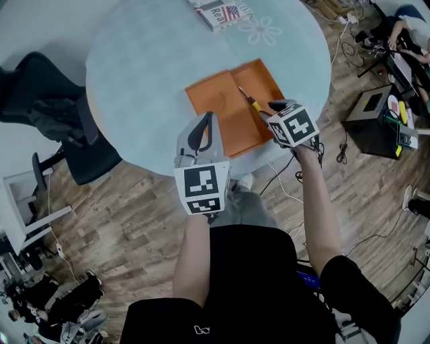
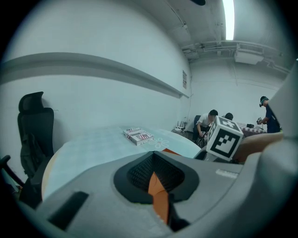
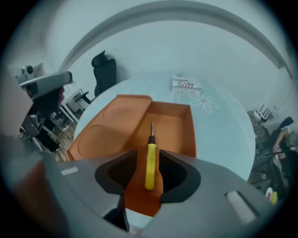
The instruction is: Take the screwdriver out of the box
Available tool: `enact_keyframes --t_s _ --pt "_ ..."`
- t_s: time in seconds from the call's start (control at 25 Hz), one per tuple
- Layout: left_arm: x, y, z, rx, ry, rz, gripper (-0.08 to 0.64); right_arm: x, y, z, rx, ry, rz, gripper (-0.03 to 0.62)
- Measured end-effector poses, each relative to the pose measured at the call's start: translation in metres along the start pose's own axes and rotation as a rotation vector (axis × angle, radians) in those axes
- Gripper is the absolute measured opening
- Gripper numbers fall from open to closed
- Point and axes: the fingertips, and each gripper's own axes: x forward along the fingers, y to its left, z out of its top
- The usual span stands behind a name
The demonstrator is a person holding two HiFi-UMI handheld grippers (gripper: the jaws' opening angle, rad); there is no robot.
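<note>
An open orange box (image 1: 222, 101) lies on the round pale blue table (image 1: 148, 60), its lid (image 3: 109, 123) folded out to the left. In the box tray (image 3: 174, 125) lies a screwdriver (image 3: 150, 160) with a yellow handle, its tip pointing away from me; the head view also shows the screwdriver (image 1: 251, 102). My right gripper (image 3: 150, 163) stands open, tilted steeply down, one jaw on each side of the handle without pressing it. This right gripper (image 1: 270, 109) hangs over the box's near right corner. My left gripper (image 1: 209, 118) hovers shut over the box's near edge, empty.
A stack of printed booklets (image 1: 218, 12) lies at the table's far side beside a flower print (image 1: 262, 30). A black office chair (image 1: 60, 121) stands left of the table. A black case (image 1: 376, 121) and cables sit on the wooden floor at right. People (image 2: 207, 123) are far behind.
</note>
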Motion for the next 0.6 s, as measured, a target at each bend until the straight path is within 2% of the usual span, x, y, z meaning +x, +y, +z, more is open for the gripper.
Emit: enact_keyframes --t_s 0.16,0.36,0.6 --pt "0.003 0.023 -0.004 -0.022 0.010 0.017 0.003 0.028 0.000 -0.009 -0.019 0.158 -0.025 0.167" --pt "0.009 0.036 -0.007 -0.037 0.015 0.023 0.003 0.049 -0.004 -0.024 -0.028 0.297 -0.042 0.172" --pt "0.014 0.038 -0.004 -0.046 0.010 0.013 0.003 0.053 -0.006 -0.030 0.008 0.316 -0.034 0.163"
